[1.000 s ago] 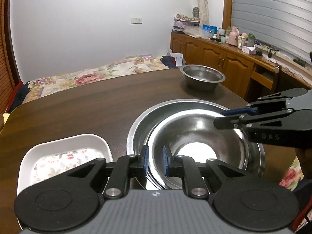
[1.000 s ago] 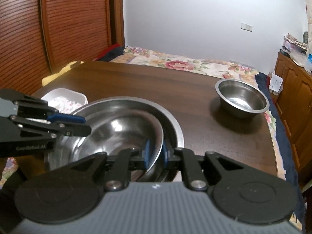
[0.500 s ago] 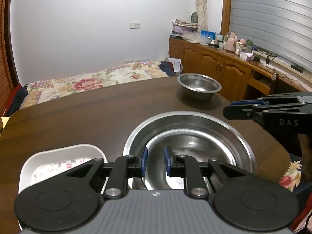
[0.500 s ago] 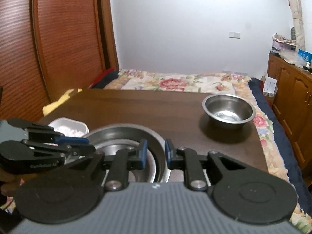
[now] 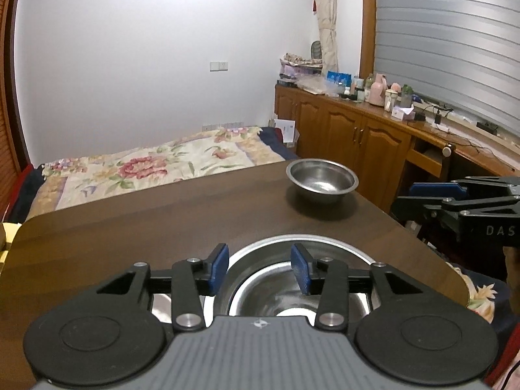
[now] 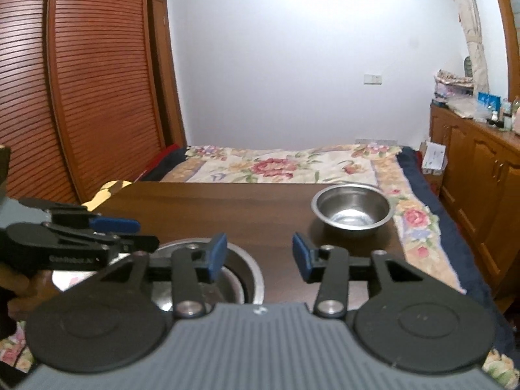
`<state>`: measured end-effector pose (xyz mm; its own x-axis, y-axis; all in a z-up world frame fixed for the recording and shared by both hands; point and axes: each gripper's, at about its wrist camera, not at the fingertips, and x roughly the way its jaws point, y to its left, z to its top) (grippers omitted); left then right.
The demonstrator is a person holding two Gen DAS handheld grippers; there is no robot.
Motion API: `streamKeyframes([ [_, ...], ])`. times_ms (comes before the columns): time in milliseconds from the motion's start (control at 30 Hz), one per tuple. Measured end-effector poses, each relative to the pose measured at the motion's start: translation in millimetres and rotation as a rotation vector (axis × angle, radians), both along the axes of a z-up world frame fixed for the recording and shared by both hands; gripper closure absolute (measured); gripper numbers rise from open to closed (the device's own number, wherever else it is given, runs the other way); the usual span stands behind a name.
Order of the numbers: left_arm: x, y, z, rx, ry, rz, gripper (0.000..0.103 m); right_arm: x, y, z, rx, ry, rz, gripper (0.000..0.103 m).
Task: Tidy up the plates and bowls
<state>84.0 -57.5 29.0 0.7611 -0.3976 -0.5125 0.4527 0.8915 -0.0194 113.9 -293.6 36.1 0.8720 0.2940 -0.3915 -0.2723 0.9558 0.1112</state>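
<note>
Left wrist view: the left gripper point(image 5: 258, 266) fills the bottom of the frame, its fingers point(image 5: 217, 266) parted with nothing between them — they have just been opening. Behind them, at lower centre, a medium steel bowl point(image 5: 260, 295) sits nested inside a large steel bowl point(image 5: 325, 243) on the dark counter point(image 5: 130, 227). That nesting looks done. A small steel bowl point(image 5: 321, 180) stands alone at centre right, well apart from the stack. The right gripper point(image 5: 432, 195) shows at the right edge.

Right wrist view: the right gripper point(image 6: 258, 256) spans the bottom, fingers point(image 6: 300, 256) parted and holding nothing — they too have just been opening. The nested bowls point(image 6: 240, 276) lie at lower left, partly hidden; the small bowl point(image 6: 351, 211) stands alone at centre right. The left gripper point(image 6: 123, 227) is at the left edge.

Judging by this, the small bowl remains to be stacked; no plate shows in either view.
</note>
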Motion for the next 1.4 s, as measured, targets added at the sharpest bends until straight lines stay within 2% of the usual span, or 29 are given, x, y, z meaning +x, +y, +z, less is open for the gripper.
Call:
streamKeyframes([
  [167, 0, -2, 6, -0.003, -0.013, -0.005, 0.048, 0, -5, 1, -0.019, -0.025, -0.044, 0.045],
  [333, 1, -5, 11, -0.011, -0.022, -0.017, 0.037, 1, -14, 3, -0.006, -0.055, -0.084, 0.014],
  [533, 6, -13, 18, -0.014, -0.035, -0.041, 0.027, 5, -27, 7, -0.014, -0.084, -0.124, 0.000],
  [700, 19, -27, 25, -0.012, -0.043, -0.083, 0.025, 17, -36, 6, -0.025, -0.093, -0.166, 0.000],
  [967, 58, -60, 29, -0.019, -0.020, -0.146, 0.025, 48, -57, -5, -0.005, -0.058, -0.199, 0.000],
  [1067, 75, -69, 29, -0.025, -0.001, -0.152, 0.025, 63, -65, -10, 0.019, -0.034, -0.195, 0.000],
  [1200, 90, -76, 30, -0.050, 0.019, -0.154, 0.025, 78, -70, -14, 0.005, -0.013, -0.206, 0.000],
  [1400, 110, -85, 27, -0.042, 0.050, -0.149, 0.026, 101, -77, -20, -0.012, 0.012, -0.202, 0.000],
])
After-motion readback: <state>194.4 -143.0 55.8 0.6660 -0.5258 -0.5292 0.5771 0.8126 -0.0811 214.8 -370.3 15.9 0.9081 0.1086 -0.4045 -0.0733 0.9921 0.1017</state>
